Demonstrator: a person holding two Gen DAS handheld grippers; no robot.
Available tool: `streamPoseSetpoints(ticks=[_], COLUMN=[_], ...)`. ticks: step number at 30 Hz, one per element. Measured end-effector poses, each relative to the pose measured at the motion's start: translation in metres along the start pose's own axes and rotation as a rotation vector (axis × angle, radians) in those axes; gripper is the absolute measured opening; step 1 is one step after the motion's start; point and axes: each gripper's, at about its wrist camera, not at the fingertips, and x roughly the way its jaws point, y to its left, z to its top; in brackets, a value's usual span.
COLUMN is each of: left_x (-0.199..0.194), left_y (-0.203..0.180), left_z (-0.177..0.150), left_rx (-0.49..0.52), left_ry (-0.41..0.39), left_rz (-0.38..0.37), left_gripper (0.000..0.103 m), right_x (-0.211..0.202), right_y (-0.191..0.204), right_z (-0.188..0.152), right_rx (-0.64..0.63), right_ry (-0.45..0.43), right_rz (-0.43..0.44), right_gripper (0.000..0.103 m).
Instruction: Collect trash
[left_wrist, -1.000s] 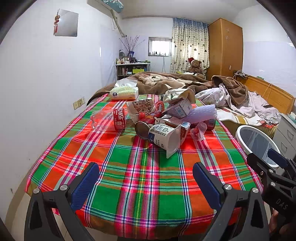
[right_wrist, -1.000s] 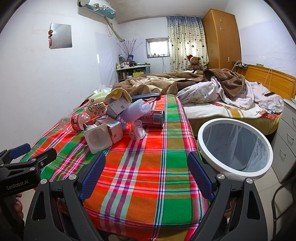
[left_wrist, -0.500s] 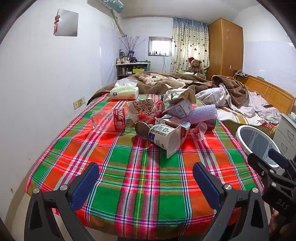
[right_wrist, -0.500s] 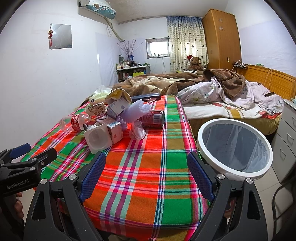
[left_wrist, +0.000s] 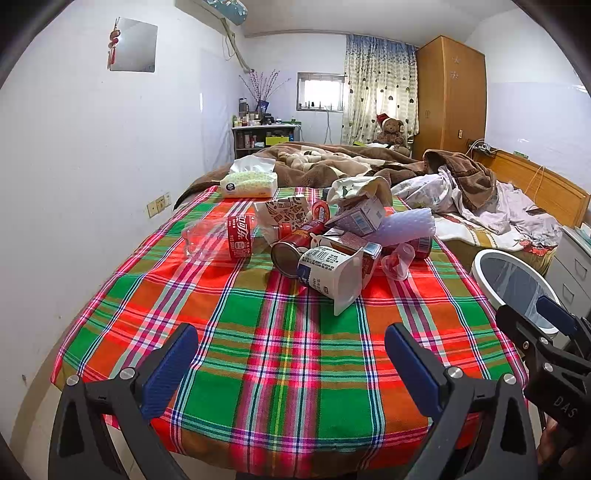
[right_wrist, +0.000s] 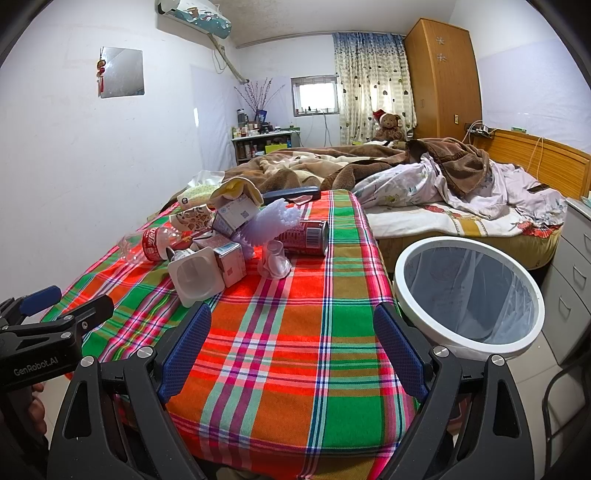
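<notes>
Trash is heaped mid-table on a plaid cloth (left_wrist: 280, 347): a white yogurt cup (left_wrist: 328, 275) (right_wrist: 194, 273), a clear cola bottle (left_wrist: 221, 236) (right_wrist: 147, 243), red cans (left_wrist: 291, 247) (right_wrist: 306, 236), small cartons (left_wrist: 360, 218) (right_wrist: 231, 260), a lilac foam net (left_wrist: 406, 223) (right_wrist: 269, 223) and a small clear cup (left_wrist: 397, 260) (right_wrist: 275, 260). A white bin (right_wrist: 469, 295) (left_wrist: 513, 280) with a clear liner stands off the table's right side. My left gripper (left_wrist: 291, 363) and right gripper (right_wrist: 291, 349) hover over the near table edge, both open and empty.
A tissue pack (left_wrist: 249, 182) lies at the table's far end. Behind is a bed (right_wrist: 443, 192) with rumpled blankets. A grey drawer unit (right_wrist: 576, 280) stands right of the bin. The wall (left_wrist: 92, 166) runs close along the table's left side.
</notes>
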Motion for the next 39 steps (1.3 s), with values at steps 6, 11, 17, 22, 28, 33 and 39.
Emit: streamPoseSetpoints(ticks=[6,11,17,22,28,33,39], left_x=[0.002,0.003,0.009,0.030,0.069,0.103,0.131], left_y=[0.000,-0.001,-0.002,-0.002,-0.005,-0.007,-0.005], left_z=[0.000,0.000,0.003,0.011,0.023,0.029,0.034], left_rx=[-0.002,0.000,0.002,0.004,0.029,0.038,0.026], left_ry=[0.001,-0.001,0.005,0.026,0.069,0.116,0.161], left_rz=[0.002,0.003,-0.020,-0.054,-0.098,-0.122,-0.149], left_gripper=[0.102,0.102,0.102,0.102,0.097,0.082,0.069], right_x=[0.000,-0.001,0.001,0.021,0.063,0.094,0.120], right_y=[0.000,0.000,0.000,0.000,0.000,-0.002,0.004], right_z=[0.000,0.000,0.003,0.012,0.020,0.026,0.033], right_rx=[0.000,-0.001,-0.002,-0.007,-0.031,-0.025,-0.016], right_ry=[-0.001,-0.001,-0.003,-0.005,0.050,0.102,0.208], right_rz=[-0.001,-0.001,0.004,-0.004,-0.018,0.013,0.072], right_gripper=[0.091,0.091,0.091,0.091,0.091,0.087,0.074])
